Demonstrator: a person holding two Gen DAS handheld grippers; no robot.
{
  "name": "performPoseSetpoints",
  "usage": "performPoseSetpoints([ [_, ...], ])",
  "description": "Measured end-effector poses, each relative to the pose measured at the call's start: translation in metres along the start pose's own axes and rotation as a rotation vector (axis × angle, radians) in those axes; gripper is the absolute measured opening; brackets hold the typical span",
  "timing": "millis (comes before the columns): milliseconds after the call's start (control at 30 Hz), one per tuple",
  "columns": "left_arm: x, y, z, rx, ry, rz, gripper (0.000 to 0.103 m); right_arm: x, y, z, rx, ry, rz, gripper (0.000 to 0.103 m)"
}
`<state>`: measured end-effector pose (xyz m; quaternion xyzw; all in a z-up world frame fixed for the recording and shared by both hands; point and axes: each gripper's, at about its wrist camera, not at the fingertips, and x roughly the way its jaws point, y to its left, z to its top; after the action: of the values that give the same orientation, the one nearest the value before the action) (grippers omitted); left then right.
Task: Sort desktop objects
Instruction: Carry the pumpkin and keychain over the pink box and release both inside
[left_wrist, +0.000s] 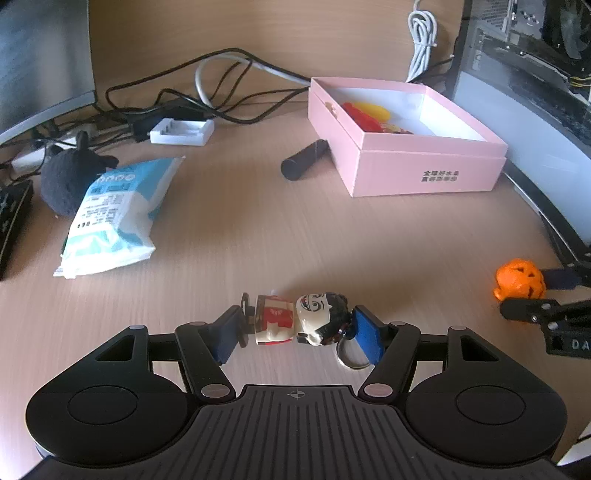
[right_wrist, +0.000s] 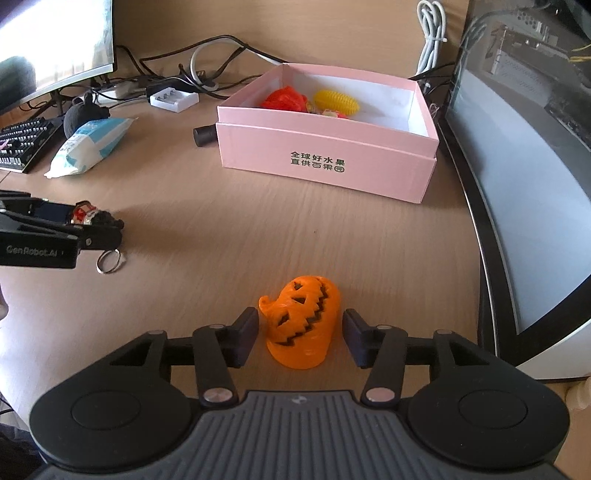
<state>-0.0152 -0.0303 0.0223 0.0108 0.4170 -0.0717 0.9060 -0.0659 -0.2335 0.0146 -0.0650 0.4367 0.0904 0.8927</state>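
Note:
My left gripper (left_wrist: 297, 332) is shut on a small figurine keychain (left_wrist: 301, 319) with a painted face, lying sideways between the blue pads; its key ring (left_wrist: 351, 356) hangs below. It also shows in the right wrist view (right_wrist: 90, 218). My right gripper (right_wrist: 300, 338) is open around an orange pumpkin toy (right_wrist: 301, 325) that rests on the desk, with small gaps on both sides. The pumpkin also shows in the left wrist view (left_wrist: 521, 280). An open pink box (right_wrist: 328, 162) holds red and yellow toys (right_wrist: 336, 101).
A tissue pack (left_wrist: 114, 214), a dark plush (left_wrist: 62, 177), a black cylinder (left_wrist: 304, 158), a white charger (left_wrist: 181, 131) and tangled cables (left_wrist: 221, 92) lie on the wooden desk. A keyboard (right_wrist: 22, 142) is at left, a monitor (right_wrist: 55, 44) behind it, a PC case (right_wrist: 535, 184) at right.

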Motion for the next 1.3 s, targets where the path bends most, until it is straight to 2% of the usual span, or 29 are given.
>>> performPoseSetpoints([
  [233,0.005,-0.004,0.000,-0.018,0.001,0.008,0.076,0.005,-0.008,0.004,0.020,-0.010,0.031,0.050],
  [333,0.008,-0.009,0.002,-0.005,0.002,0.024,0.071,0.007,-0.010,0.007,0.019,-0.006,0.042,0.048],
  [433,0.006,-0.012,0.002,0.004,0.012,0.028,0.070,0.007,-0.013,0.009,0.021,-0.001,0.060,0.047],
  [633,-0.017,-0.013,-0.010,0.016,0.036,0.019,0.070,-0.006,-0.011,0.012,-0.018,0.010,0.114,0.046],
  [733,-0.036,-0.008,-0.006,0.006,0.006,0.008,0.070,-0.022,-0.009,0.023,-0.024,-0.018,0.157,0.046],
  [1067,-0.110,0.009,0.058,-0.004,-0.284,-0.061,0.070,-0.118,-0.007,0.112,0.000,-0.390,0.121,0.046],
  [1167,-0.117,0.008,0.071,0.020,-0.326,-0.107,0.070,-0.140,-0.008,0.125,0.033,-0.458,0.079,0.046],
  [1300,-0.101,0.006,0.087,0.059,-0.327,-0.172,0.070,-0.158,-0.007,0.125,0.079,-0.487,0.005,0.046],
])
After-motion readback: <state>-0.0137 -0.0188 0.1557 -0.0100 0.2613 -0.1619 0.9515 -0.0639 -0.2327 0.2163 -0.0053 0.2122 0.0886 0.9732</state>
